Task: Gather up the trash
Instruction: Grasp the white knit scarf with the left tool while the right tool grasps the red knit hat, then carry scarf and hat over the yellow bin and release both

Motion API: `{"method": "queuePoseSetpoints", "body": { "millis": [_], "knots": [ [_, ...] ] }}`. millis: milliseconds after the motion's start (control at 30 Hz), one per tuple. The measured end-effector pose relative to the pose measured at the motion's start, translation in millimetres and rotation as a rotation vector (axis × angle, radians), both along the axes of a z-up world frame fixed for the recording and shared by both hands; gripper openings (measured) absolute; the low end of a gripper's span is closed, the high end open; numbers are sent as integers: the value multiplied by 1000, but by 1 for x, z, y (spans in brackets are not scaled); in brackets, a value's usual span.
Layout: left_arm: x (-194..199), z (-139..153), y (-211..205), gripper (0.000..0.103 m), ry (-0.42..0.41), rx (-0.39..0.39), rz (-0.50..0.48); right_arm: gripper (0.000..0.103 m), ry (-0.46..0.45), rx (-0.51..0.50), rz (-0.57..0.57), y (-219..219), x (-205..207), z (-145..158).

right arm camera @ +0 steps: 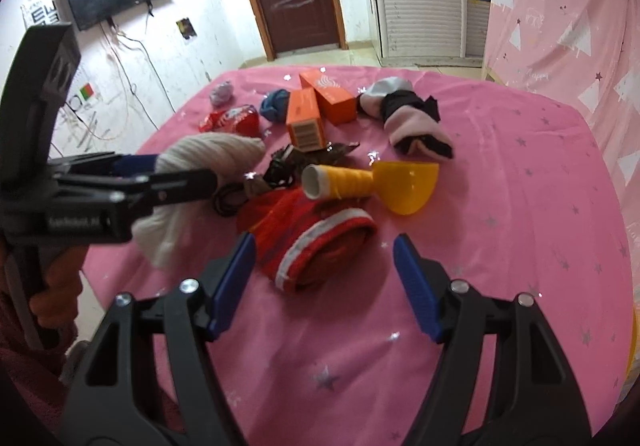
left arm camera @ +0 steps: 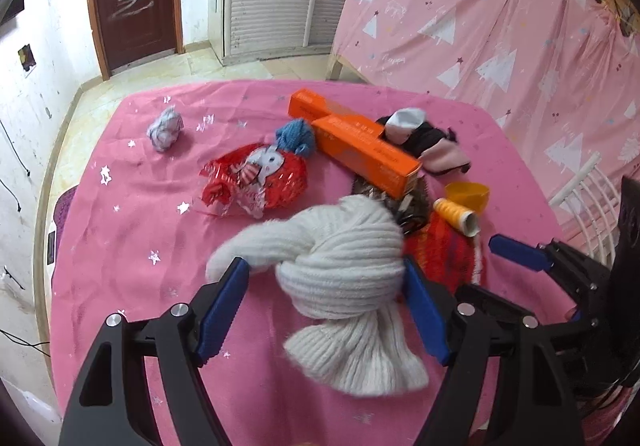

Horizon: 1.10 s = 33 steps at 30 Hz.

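Two spread jaws of the left gripper (left arm camera: 324,270) straddle a white hat (left arm camera: 340,270); the wrapper (left arm camera: 256,181), real trash, lies at eleven o'clock, so closing risks grabbing clothing. The right gripper (right arm camera: 324,246), jaws also apart, flanks a red hat (right arm camera: 320,246): same mistake.

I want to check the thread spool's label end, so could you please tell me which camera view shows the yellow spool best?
The right wrist view: the yellow thread spool lies central, its open white core facing the camera. The left wrist view shows it smaller, near the right edge, beside the orange box.
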<state>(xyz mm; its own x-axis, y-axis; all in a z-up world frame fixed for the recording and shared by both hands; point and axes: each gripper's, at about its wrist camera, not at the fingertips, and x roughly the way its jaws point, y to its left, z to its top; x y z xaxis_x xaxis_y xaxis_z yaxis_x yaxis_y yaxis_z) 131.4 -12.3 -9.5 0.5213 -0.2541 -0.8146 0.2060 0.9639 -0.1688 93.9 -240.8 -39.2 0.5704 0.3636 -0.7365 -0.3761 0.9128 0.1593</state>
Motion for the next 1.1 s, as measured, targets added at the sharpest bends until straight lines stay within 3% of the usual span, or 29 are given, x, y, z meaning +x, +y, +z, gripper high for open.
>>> {"method": "queuePoseSetpoints", "body": {
  "millis": [33, 167, 300, 367, 467, 633, 867, 1100],
  "knots": [
    [1, -4, 1, 71, 9, -5, 0, 69, 3, -6, -1, 2, 2, -1],
    [-1, -10, -4, 51, 10, 4, -24, 66, 17, -66, -9, 15, 12, -5],
    [-6, -7, -4, 48, -9, 17, -26, 42, 5, -101, 13, 24, 10, -7],
    [-9, -5, -2, 48, -14, 13, -22, 26, -4, -90, 22, 23, 8, -6],
    [-15, 1, 3, 48, -29, 4, -13, 18, -11, -58, 24, 17, 2, -2],
    [-26, 20, 8, 48, -75, -2, -5, 16, -56, 39, 38, 6, -14, 18],
    [-39, 47, 1, 48, -132, -6, -13, 16, -161, 79, 1, -15, -33, 54],
    [-48, 64, -31, 48, -167, -8, -60, 16, -201, 108, -78, -57, -45, 60]
  ]
}}
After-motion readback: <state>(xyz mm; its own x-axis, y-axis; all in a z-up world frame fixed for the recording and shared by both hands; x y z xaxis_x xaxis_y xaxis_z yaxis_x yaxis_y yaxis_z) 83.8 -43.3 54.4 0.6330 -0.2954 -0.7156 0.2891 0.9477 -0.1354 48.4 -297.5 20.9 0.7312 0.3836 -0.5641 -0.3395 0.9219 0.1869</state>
